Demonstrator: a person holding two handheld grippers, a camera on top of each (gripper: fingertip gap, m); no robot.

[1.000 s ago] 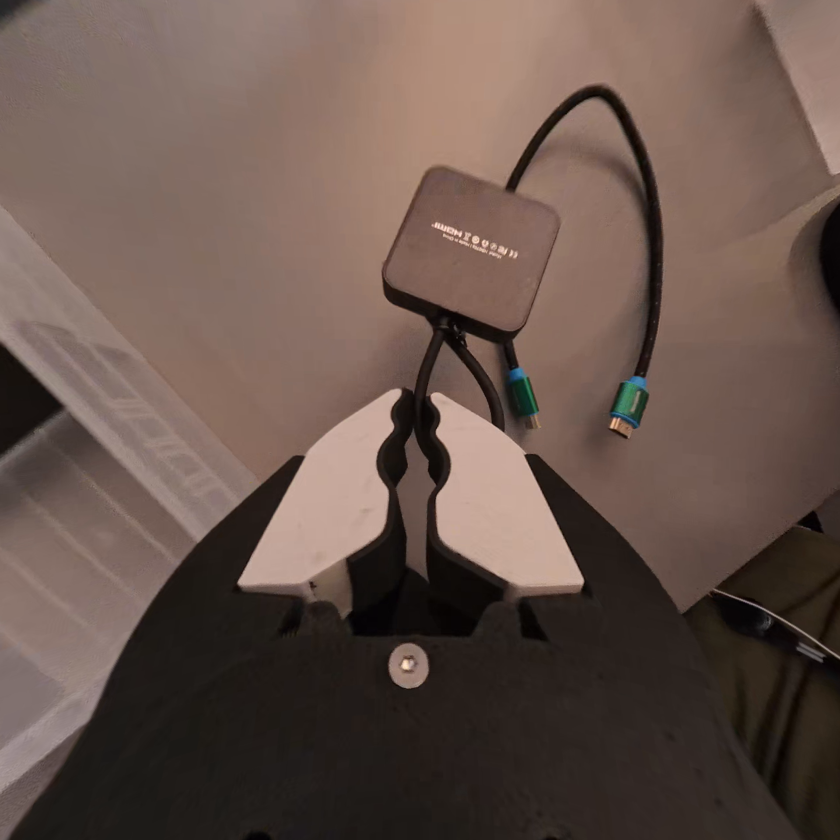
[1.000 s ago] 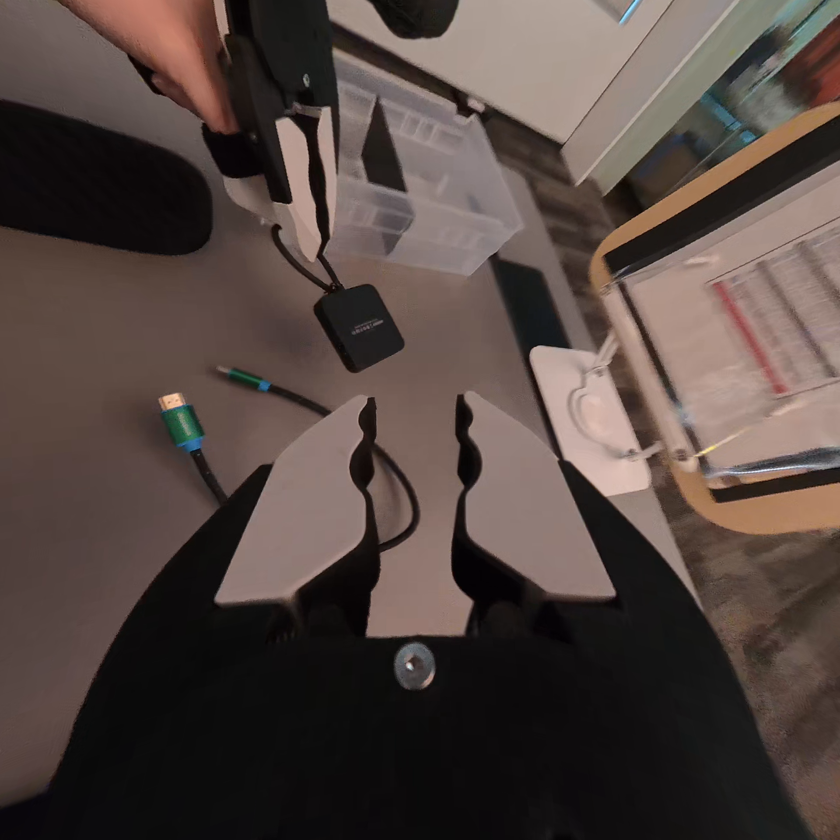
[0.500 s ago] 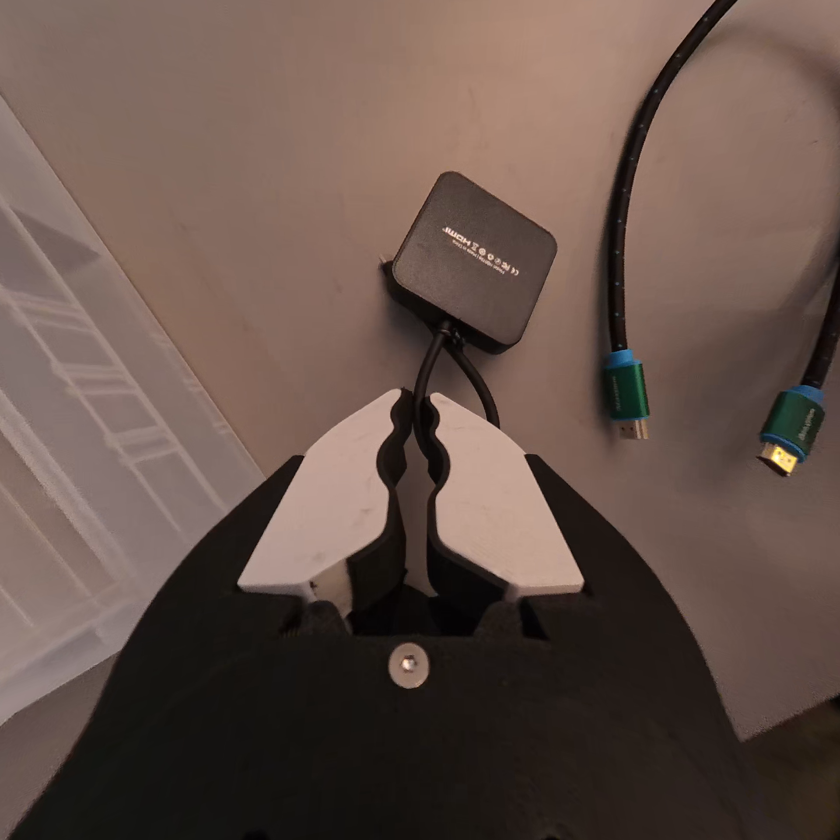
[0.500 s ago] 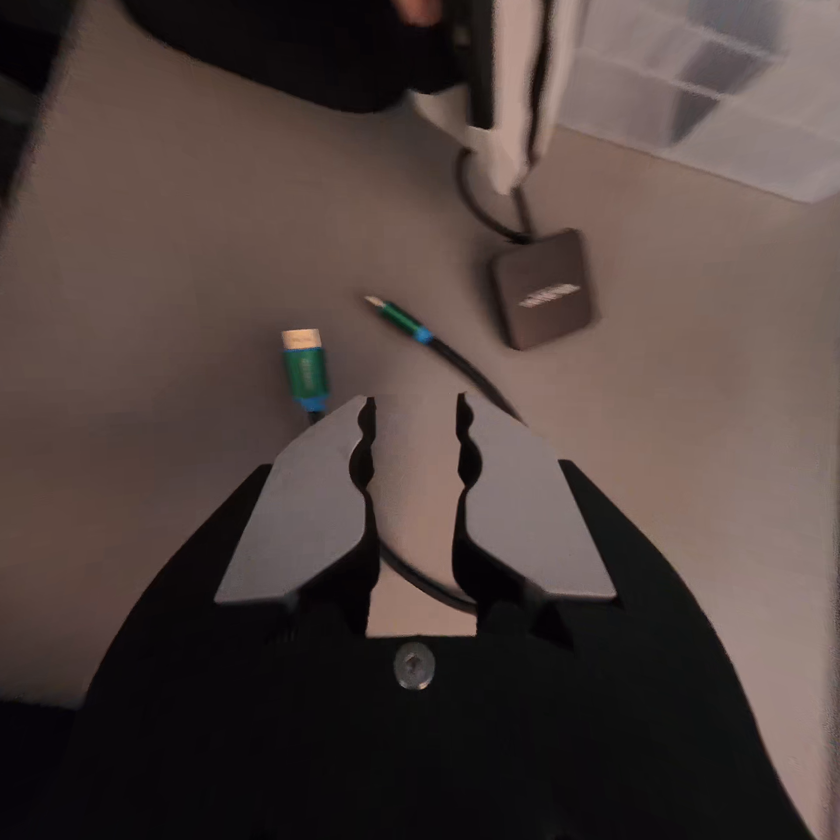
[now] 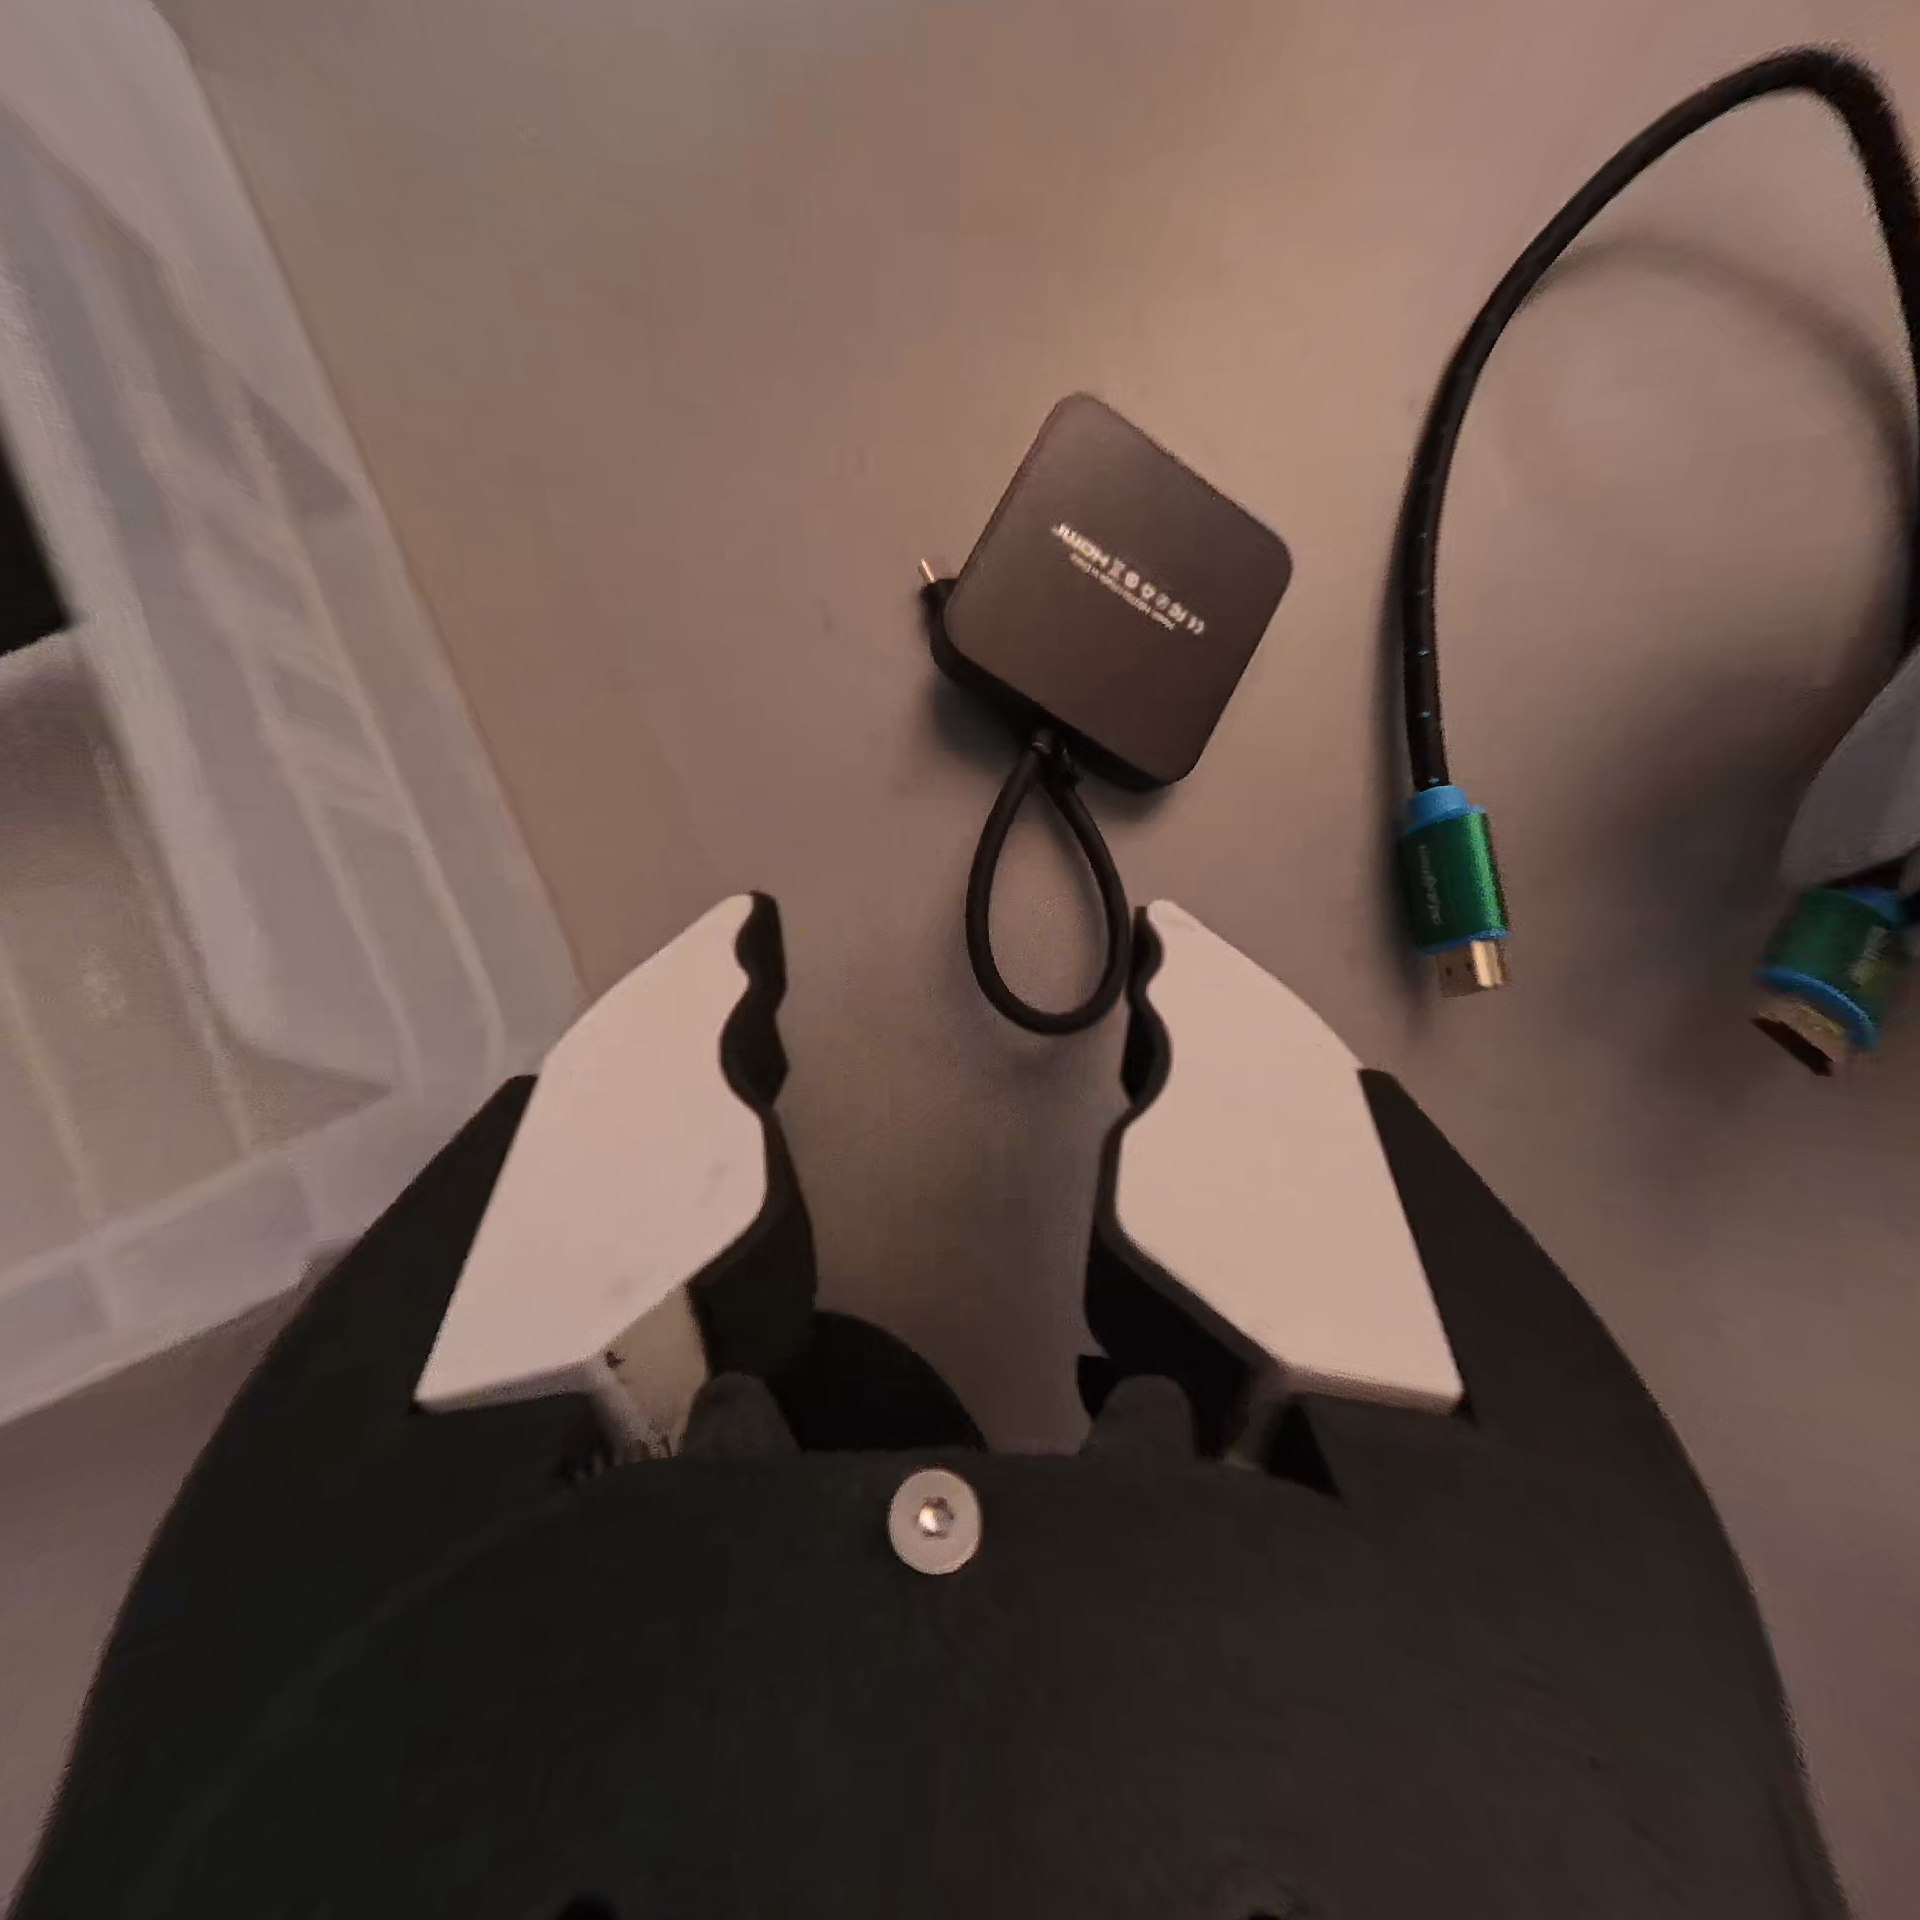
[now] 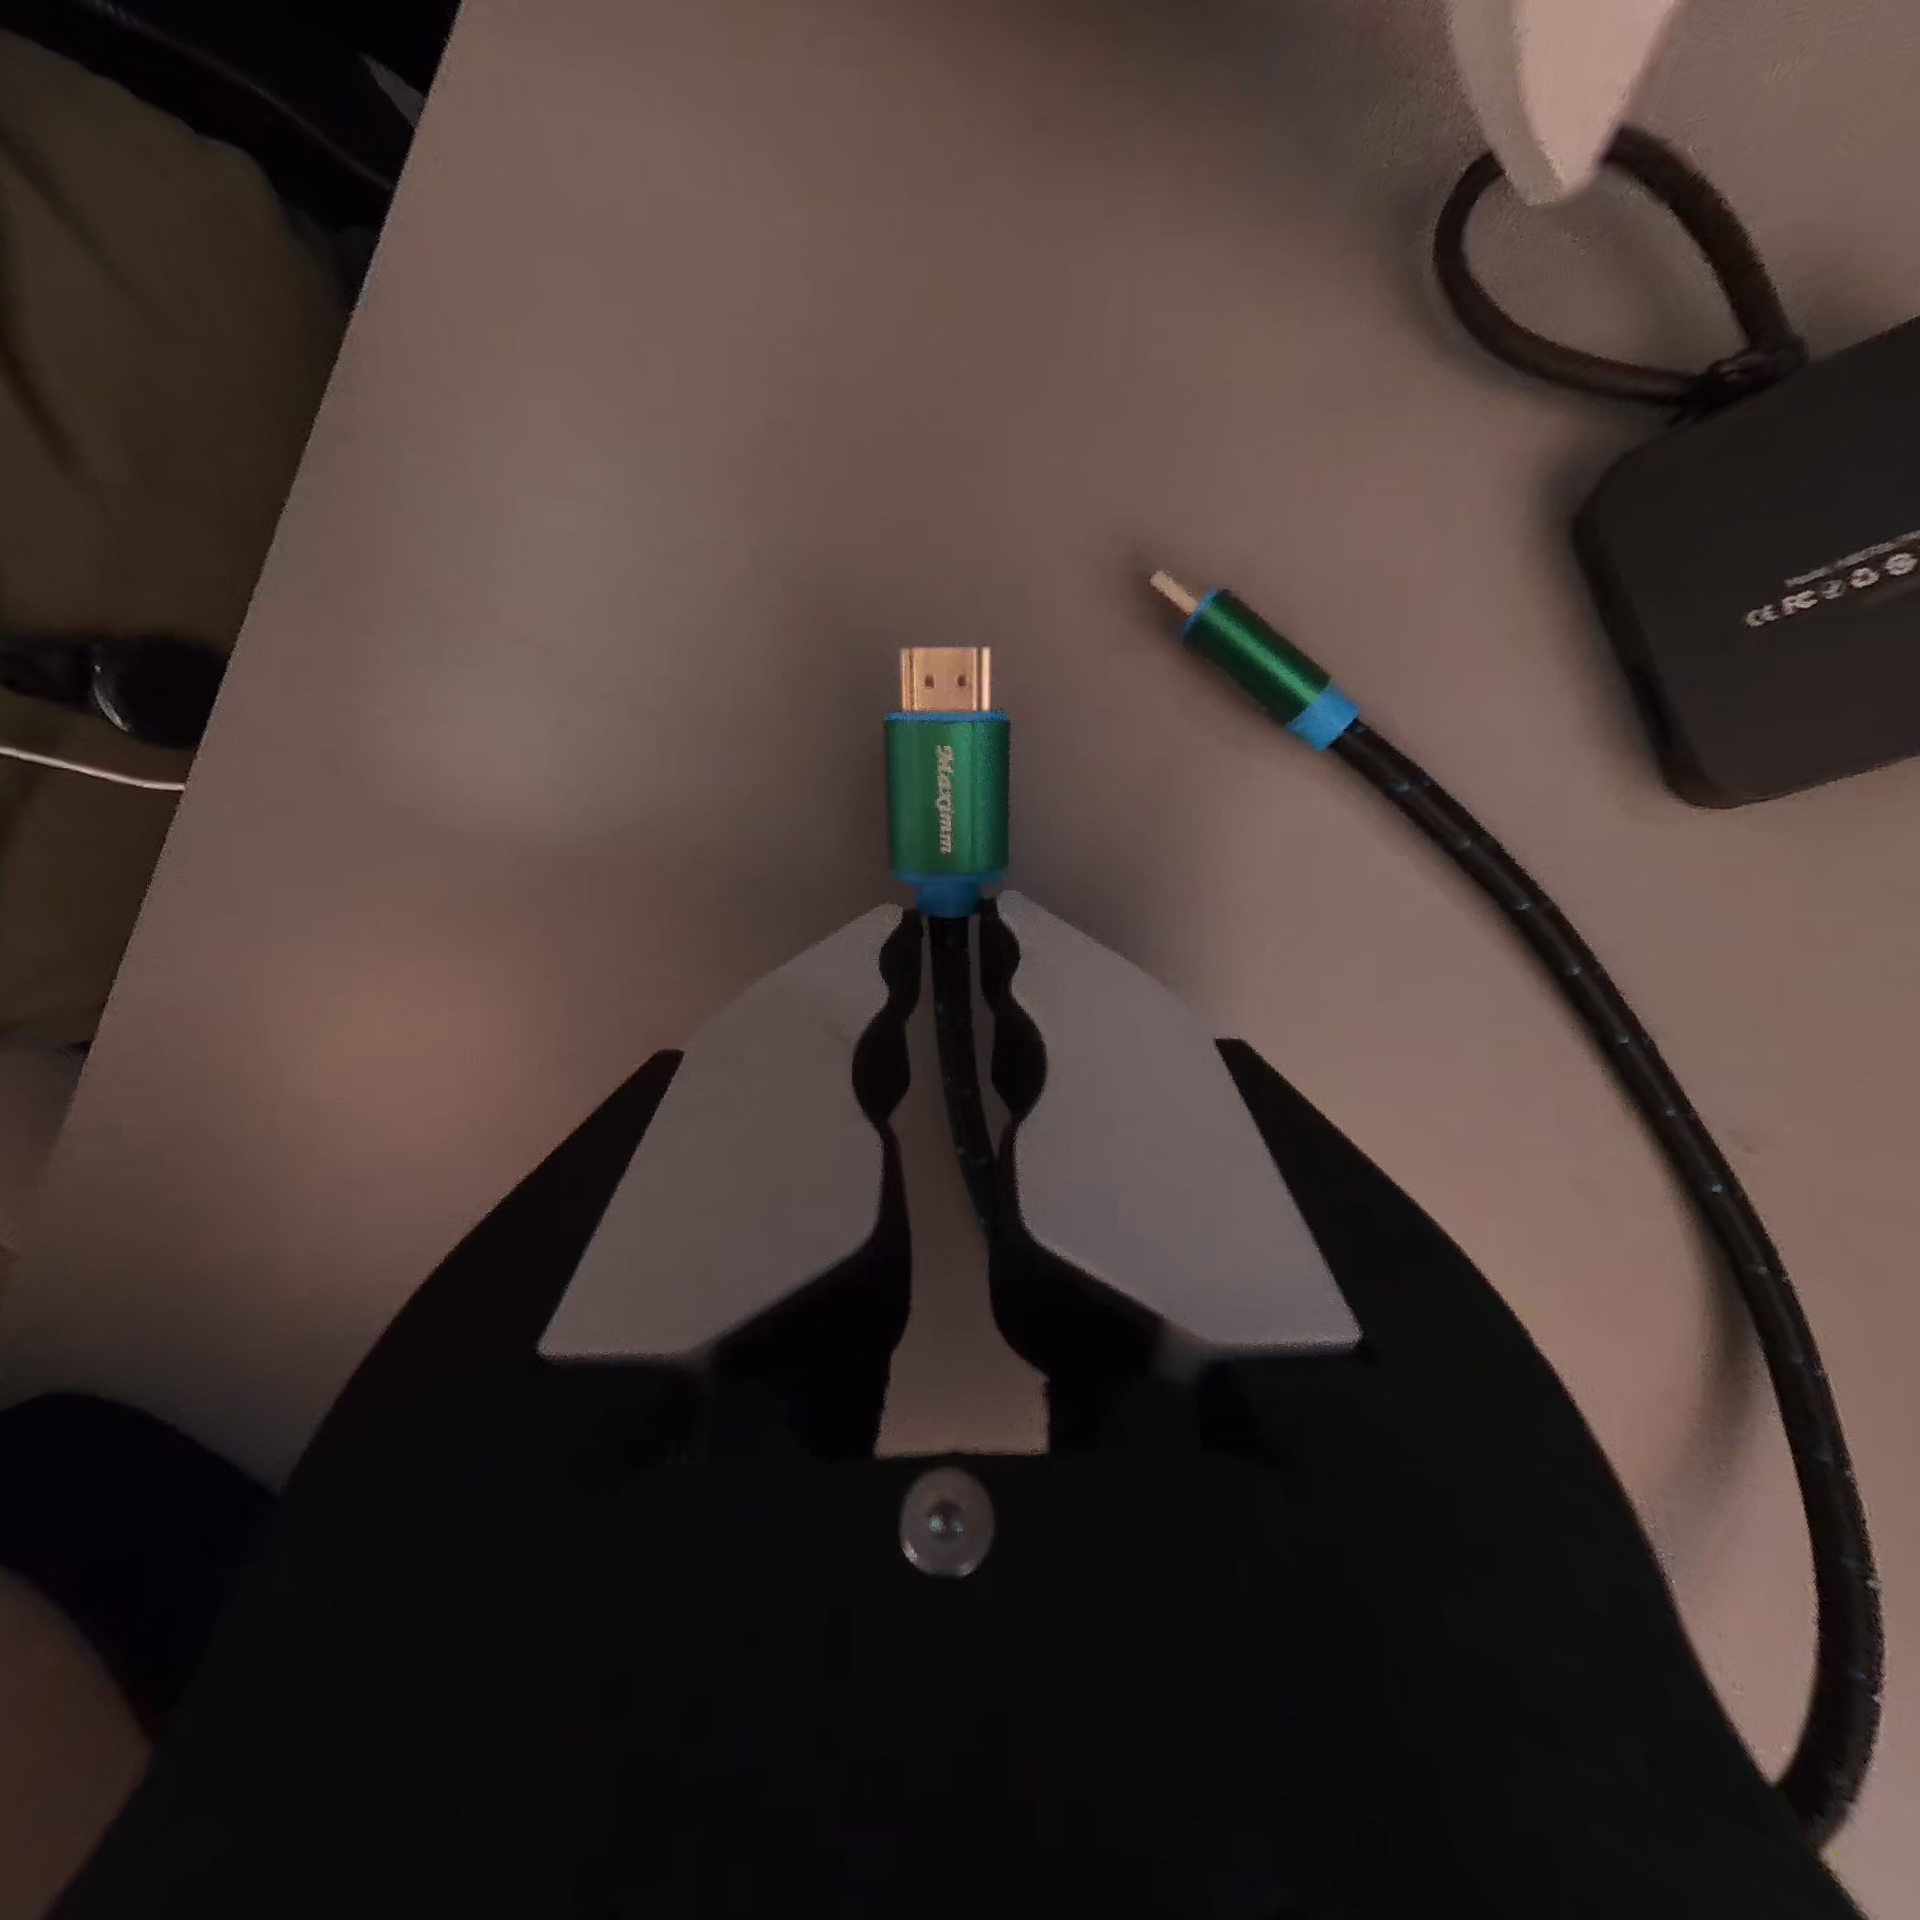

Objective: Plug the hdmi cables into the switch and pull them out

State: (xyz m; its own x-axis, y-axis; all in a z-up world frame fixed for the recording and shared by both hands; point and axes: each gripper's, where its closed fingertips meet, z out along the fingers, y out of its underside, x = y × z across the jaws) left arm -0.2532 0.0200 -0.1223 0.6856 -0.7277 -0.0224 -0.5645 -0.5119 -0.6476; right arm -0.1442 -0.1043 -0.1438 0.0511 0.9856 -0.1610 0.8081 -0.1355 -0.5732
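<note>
The black square switch [image 5: 1117,587] lies flat on the grey table, with its short cord loop [image 5: 1039,914] trailing toward me. My left gripper [image 5: 951,914] is open and empty, its fingers on either side of the loop. My right gripper [image 6: 951,914] is shut on the braided HDMI cable just behind one green plug [image 6: 945,790], whose gold tip points away. The other green plug [image 6: 1257,665] lies free to the right, next to the switch [image 6: 1766,603]. In the left wrist view the free plug [image 5: 1449,883] lies right of the switch, and the held plug [image 5: 1829,977] is at the right edge.
A clear plastic organiser bin [image 5: 208,727] stands close on the left in the left wrist view. The table's edge [image 6: 312,499] runs diagonally at left in the right wrist view, with beige fabric [image 6: 104,416] beyond it. The left gripper's finger [image 6: 1538,83] shows at top right.
My left gripper has opened and let go of the switch's cord; the switch now rests on the table. My right gripper has moved onto one HDMI cable and closed behind its plug.
</note>
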